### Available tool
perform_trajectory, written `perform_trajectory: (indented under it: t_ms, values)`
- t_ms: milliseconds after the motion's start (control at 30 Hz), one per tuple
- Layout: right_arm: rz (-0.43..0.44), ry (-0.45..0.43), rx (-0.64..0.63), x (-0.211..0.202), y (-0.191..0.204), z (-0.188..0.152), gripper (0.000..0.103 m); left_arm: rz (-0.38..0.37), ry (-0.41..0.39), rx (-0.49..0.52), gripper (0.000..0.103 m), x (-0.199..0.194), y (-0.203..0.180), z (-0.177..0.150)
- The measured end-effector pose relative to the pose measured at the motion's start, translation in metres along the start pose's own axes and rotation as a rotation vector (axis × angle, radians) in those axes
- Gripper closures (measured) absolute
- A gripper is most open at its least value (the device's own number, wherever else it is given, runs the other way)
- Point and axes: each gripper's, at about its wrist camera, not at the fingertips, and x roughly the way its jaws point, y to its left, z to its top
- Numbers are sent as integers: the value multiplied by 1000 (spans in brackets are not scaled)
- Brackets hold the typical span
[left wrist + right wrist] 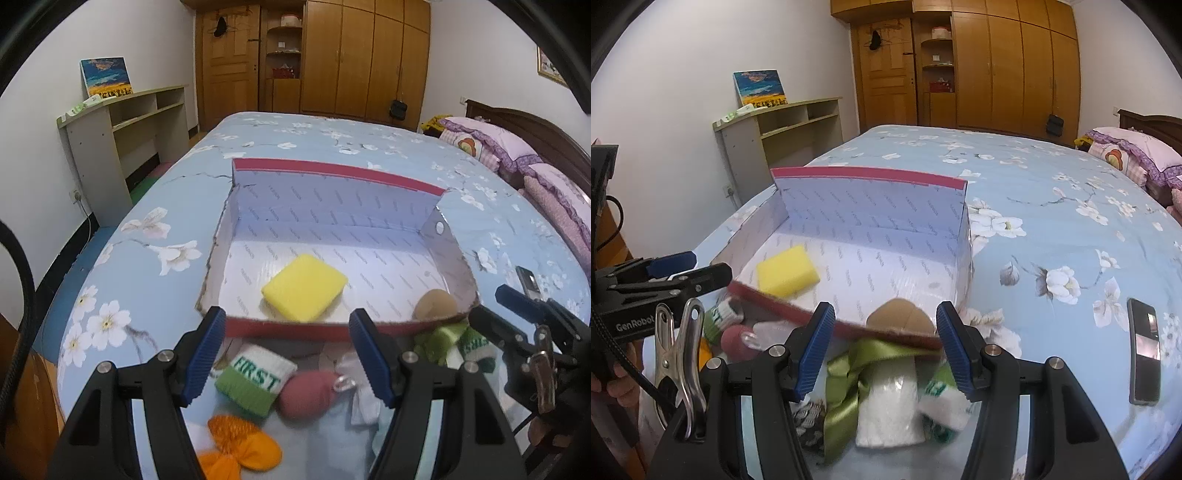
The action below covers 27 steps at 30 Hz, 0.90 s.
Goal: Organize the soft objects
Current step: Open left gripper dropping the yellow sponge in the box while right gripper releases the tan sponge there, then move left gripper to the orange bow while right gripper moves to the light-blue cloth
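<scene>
An open red-edged cardboard box (332,173) lies on the bed with a yellow sponge (304,287) inside; it shows in the right wrist view (871,177) with the sponge (786,271) too. My left gripper (288,354) is open above a green-and-white "FIRST" wristband (255,380), a pink plush (304,393) and an orange bow (240,443). My right gripper (884,345) is open over a plush mushroom (899,321) with a green ribbon (849,376) and a second wristband (942,398). The mushroom cap (434,304) leans on the box's near wall.
A black phone (1143,354) lies on the flowered blue bedspread (1052,206) to the right. Pink pillows (517,155) sit at the headboard. A low shelf (122,122) stands left of the bed, wardrobes behind. A metal clip (679,354) hangs from my left gripper.
</scene>
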Motion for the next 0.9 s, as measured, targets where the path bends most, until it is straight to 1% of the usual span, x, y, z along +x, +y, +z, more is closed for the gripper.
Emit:
perform_trajectory:
  t_ms: [267, 567, 900]
  values:
    - [3, 14, 8, -14, 2, -19, 44, 6, 12, -22, 30, -18, 11, -23]
    - [7, 48, 17, -18, 3, -41, 44, 25, 69, -44, 30, -19, 26, -57]
    - [34, 72, 22, -26, 12, -56, 44, 49, 131, -51, 30, -21, 42, -92]
